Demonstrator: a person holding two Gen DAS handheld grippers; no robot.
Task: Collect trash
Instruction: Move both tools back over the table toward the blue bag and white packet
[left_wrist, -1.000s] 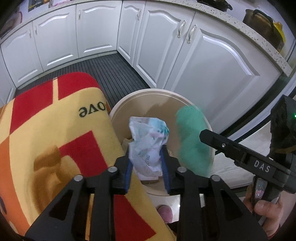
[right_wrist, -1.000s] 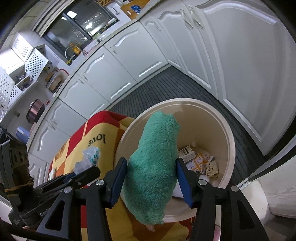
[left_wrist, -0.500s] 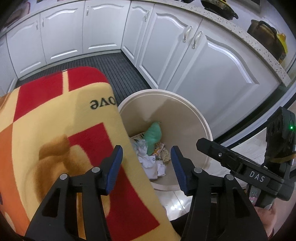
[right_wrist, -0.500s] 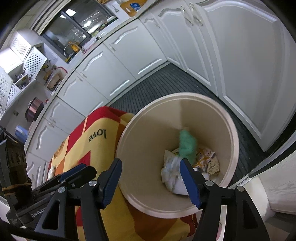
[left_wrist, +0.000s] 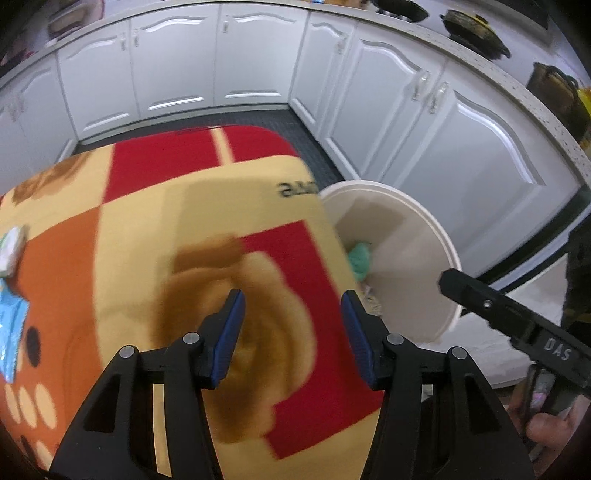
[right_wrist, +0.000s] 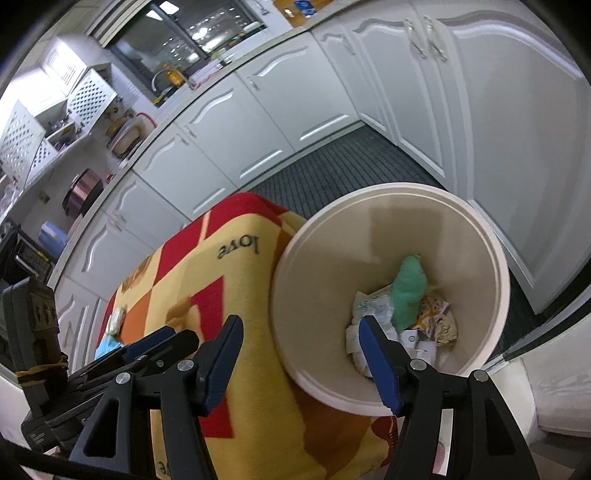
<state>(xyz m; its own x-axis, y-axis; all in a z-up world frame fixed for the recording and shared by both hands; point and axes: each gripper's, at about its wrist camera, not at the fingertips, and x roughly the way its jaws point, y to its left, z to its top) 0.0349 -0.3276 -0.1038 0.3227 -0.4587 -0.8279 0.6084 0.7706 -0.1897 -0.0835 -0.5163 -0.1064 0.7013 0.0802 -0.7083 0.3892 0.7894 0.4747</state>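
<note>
A cream round bin (right_wrist: 498, 258) stands on the floor against a table draped in a red, yellow and orange blanket (right_wrist: 221, 295). In the bin lie a green fuzzy cloth (right_wrist: 408, 291), a crumpled white wrapper (right_wrist: 369, 306) and paper scraps (right_wrist: 439, 321). My right gripper (right_wrist: 301, 325) hangs open and empty over the bin's near rim. My left gripper (left_wrist: 292, 299) is open and empty above the blanket (left_wrist: 184, 258), left of the bin (left_wrist: 439, 243). A small white packet (left_wrist: 11, 247) and a blue wrapper (left_wrist: 11, 332) lie at the blanket's far left edge.
White cabinet doors (left_wrist: 461, 147) curve around a dark ribbed floor mat (right_wrist: 332, 177). Pots stand on the counter (left_wrist: 476, 26). A hand (left_wrist: 546, 432) holds the right gripper's handle at the lower right. A white ledge (right_wrist: 554, 387) sits right of the bin.
Both grippers opened and let go: the white wrapper and the green cloth fell into the bin. Both grippers then drew back from the bin towards the table, the left further over the blanket.
</note>
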